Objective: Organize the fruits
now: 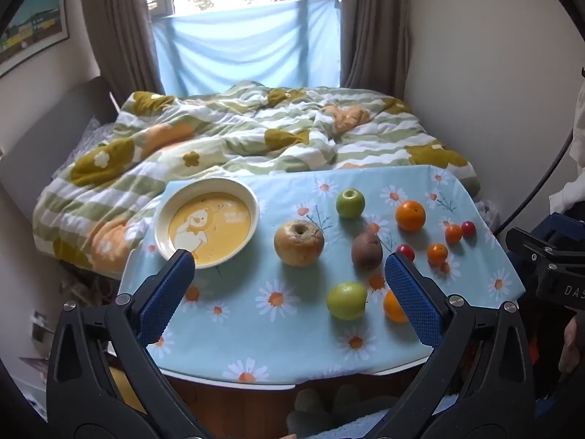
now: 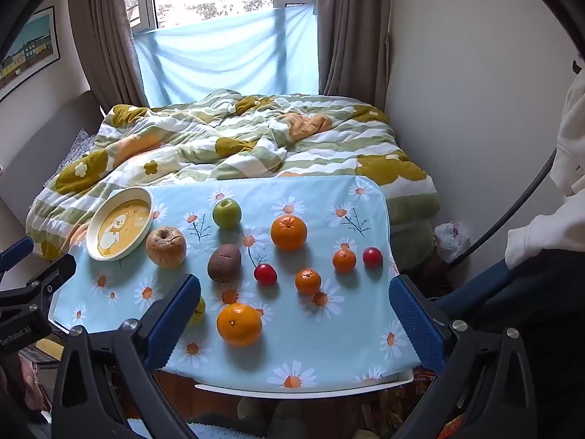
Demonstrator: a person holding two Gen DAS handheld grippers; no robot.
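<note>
Fruit lies loose on a blue daisy cloth (image 2: 329, 336) over a small table. A cream plate (image 1: 252, 197) with a duck picture sits empty at the far left; it also shows in the right wrist view (image 2: 91, 245). Near it is a wrinkled tan apple (image 1: 299, 243), a brown fruit (image 1: 366, 250), two green apples (image 1: 350, 203) (image 1: 346, 300), two oranges (image 2: 288, 232) (image 2: 239, 324), two small mandarins (image 2: 308, 281) (image 2: 344, 260) and two red fruits (image 2: 265, 274) (image 2: 372, 256). My left gripper (image 1: 289, 267) is open above the table's near edge. My right gripper (image 2: 294, 292) is open above the near orange.
A bed with a green striped flower quilt (image 1: 237, 135) lies behind the table. A window with a blue cloth (image 1: 248, 44) and brown curtains is beyond. A wall stands at the right, with a white plastic bag (image 2: 451, 237) on the floor by it.
</note>
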